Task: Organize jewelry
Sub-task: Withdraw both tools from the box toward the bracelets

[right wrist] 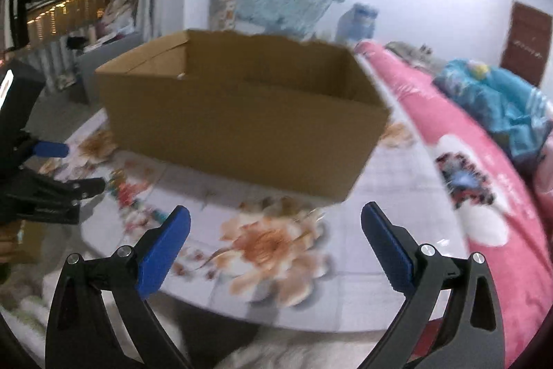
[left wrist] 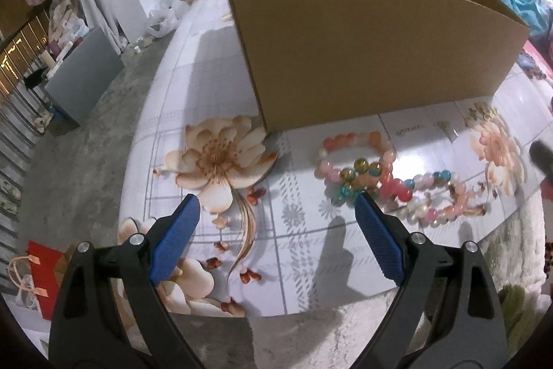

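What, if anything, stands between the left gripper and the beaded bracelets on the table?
Nothing visible does. The left gripper is open, and the beaded bracelets lie on the floral table beside its right finger, in front of the cardboard box.

We see the cardboard box (left wrist: 363, 47) walling off the table's (left wrist: 304, 251) far side; bare tabletop lies open left of the bracelets (left wrist: 387, 178).

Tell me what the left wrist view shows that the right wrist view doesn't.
Left only: sharp bead bracelets lying in front of the box, beside the open left gripper; a red bag on the floor. Right only: the open right gripper, a pink blanket, and the box's open inside. Both: the box, the floral table, and the bracelets, blurred in the right view.
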A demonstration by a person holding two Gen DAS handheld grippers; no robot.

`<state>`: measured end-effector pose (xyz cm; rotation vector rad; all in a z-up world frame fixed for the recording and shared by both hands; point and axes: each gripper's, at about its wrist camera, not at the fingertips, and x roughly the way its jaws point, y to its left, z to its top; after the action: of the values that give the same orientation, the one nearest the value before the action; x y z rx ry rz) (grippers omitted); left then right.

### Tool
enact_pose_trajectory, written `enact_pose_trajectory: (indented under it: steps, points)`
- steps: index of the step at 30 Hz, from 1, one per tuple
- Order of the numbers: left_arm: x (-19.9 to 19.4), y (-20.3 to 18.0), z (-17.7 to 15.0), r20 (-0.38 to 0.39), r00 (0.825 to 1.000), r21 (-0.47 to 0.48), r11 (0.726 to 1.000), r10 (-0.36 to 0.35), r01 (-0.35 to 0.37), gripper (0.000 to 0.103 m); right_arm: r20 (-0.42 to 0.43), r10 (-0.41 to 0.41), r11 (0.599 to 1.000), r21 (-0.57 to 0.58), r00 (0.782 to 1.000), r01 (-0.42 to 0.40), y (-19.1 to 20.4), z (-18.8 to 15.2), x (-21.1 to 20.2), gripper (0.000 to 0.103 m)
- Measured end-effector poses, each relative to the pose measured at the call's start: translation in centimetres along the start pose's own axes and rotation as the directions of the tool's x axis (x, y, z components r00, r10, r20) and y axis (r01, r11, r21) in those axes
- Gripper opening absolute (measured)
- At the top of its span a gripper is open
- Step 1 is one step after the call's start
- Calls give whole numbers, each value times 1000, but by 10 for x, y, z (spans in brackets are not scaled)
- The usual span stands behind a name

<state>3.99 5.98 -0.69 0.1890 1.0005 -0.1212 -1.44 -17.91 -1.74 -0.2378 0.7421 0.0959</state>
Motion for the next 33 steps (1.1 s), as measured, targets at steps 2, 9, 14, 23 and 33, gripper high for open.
enact_pose_trajectory:
  steps: [2,9,14,23,33]
  points:
    - [4,3,-5,-11,1000,0,1000,-4,4,87,-9,38,999,4,999,-38,7,-1,2,96]
    - [13,3,-8,-28,1000,6,1000,11,-10,91,-28,83,996,-28,996,-83,28,-3,7,96]
    - [12,-3,-6,-11,999,19,999,37,-36,95,-36,114,993,2,993,-114,28,-4,6,96]
    - [10,-1,-9,4,1000,32,999,9,-9,95,-59,147,988,64,987,-144,23,-7,9,88]
    - [19,11,-3,-31,998,-38,997,-61,60,96,-86,183,980,96,979,-175,22,-8,17,76]
